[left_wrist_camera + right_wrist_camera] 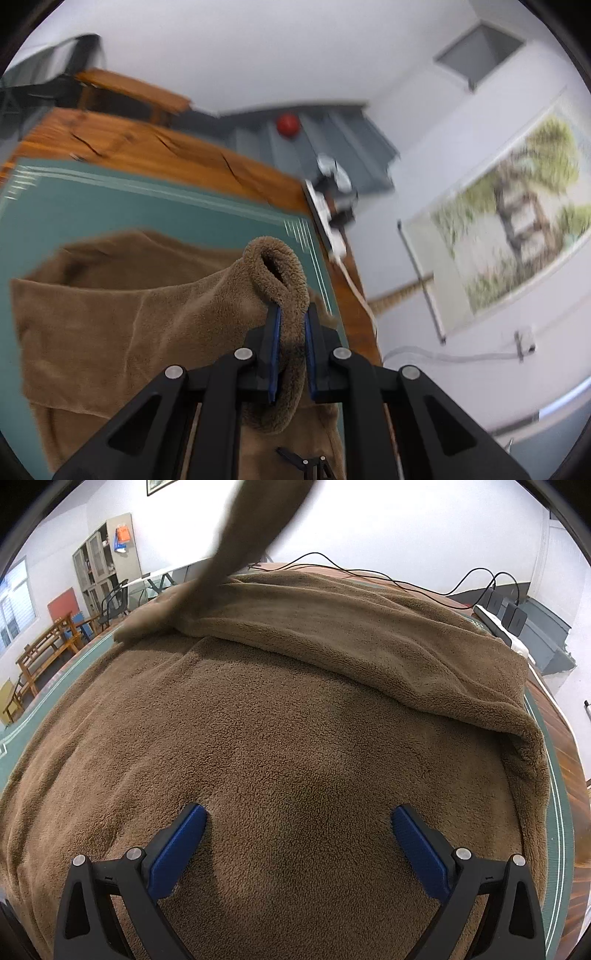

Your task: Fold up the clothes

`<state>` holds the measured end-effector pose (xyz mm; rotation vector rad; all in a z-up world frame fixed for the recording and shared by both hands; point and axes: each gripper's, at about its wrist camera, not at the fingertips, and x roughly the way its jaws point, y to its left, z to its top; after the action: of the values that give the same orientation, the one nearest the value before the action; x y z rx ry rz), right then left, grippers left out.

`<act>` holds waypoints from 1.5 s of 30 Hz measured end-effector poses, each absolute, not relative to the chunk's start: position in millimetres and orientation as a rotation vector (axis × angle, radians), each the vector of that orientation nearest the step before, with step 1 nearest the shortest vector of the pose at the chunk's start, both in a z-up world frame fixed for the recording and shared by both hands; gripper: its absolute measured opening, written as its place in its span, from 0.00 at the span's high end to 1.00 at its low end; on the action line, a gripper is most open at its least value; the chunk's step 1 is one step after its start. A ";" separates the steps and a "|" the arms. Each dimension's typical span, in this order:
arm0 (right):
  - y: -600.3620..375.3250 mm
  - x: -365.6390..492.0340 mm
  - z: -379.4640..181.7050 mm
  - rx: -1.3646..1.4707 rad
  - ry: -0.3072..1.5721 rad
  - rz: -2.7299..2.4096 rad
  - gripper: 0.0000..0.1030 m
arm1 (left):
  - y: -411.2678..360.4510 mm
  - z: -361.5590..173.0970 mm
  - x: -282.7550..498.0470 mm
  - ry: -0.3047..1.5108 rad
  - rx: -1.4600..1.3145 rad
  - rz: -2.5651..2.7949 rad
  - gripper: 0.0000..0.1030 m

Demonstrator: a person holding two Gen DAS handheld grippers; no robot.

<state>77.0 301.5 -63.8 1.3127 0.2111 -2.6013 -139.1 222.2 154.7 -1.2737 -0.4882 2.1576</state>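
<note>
A brown fleece garment [110, 317] lies spread on a green mat [147, 206]. My left gripper [291, 314] is shut on a bunched corner of it, and a loop of the cloth pokes out above the blue pads [275, 332]. In the right wrist view the same brown fleece garment [295, 709] fills the frame, with a folded-over layer across the far side. My right gripper [299, 818] hovers just above the cloth, open wide, nothing between its fingers. A lifted strip of the fleece [251, 528] rises out of the top of that view.
The green mat lies on a wooden table [166, 147]. A white power strip [498, 627] with black plugs and cables sits at the table's far right edge. Wooden benches [40, 653], a chair and a cabinet [107, 554] stand to the left. A picture [517, 221] hangs on the wall.
</note>
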 end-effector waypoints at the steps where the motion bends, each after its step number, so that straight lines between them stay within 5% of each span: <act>1: 301.6 76.9 -63.7 1.313 0.211 -2.601 0.01 | 238.0 145.4 -140.8 -0.462 -1.299 2.130 0.87; 4: 301.6 77.0 -63.8 1.313 0.210 -2.601 0.01 | 272.0 117.1 -139.9 -0.386 -1.382 2.069 0.85; 6: 301.8 77.1 -63.8 1.313 0.209 -2.601 0.01 | 285.1 98.7 -139.0 -0.340 -1.444 2.033 0.73; 9: 302.2 77.4 -63.8 1.314 0.207 -2.600 0.01 | 297.9 75.4 -138.7 -0.291 -1.516 1.969 0.30; 10: 302.4 77.4 -63.8 1.314 0.206 -2.600 0.01 | 297.5 70.7 -137.3 -0.288 -1.529 1.956 0.23; 22: 307.2 68.2 -58.3 1.407 0.158 -2.537 0.01 | 171.8 68.9 -144.8 -0.441 -1.520 2.109 0.22; 26: 340.3 47.1 -20.4 1.364 -0.212 -2.525 0.01 | 86.3 57.4 -160.7 -0.528 -1.576 2.294 0.22; 32: 397.8 -10.0 14.0 1.308 -0.362 -2.730 0.01 | -9.2 39.4 -185.9 -0.678 -1.619 2.487 0.22; 45: 416.2 -99.4 -18.3 1.418 -0.434 -2.716 0.01 | -32.6 -21.2 -221.8 -0.697 -1.718 2.424 0.22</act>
<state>-99.4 416.2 -18.3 1.4185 -0.4342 -2.7157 -221.8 -32.6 -21.2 -1.7176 -0.6966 2.4244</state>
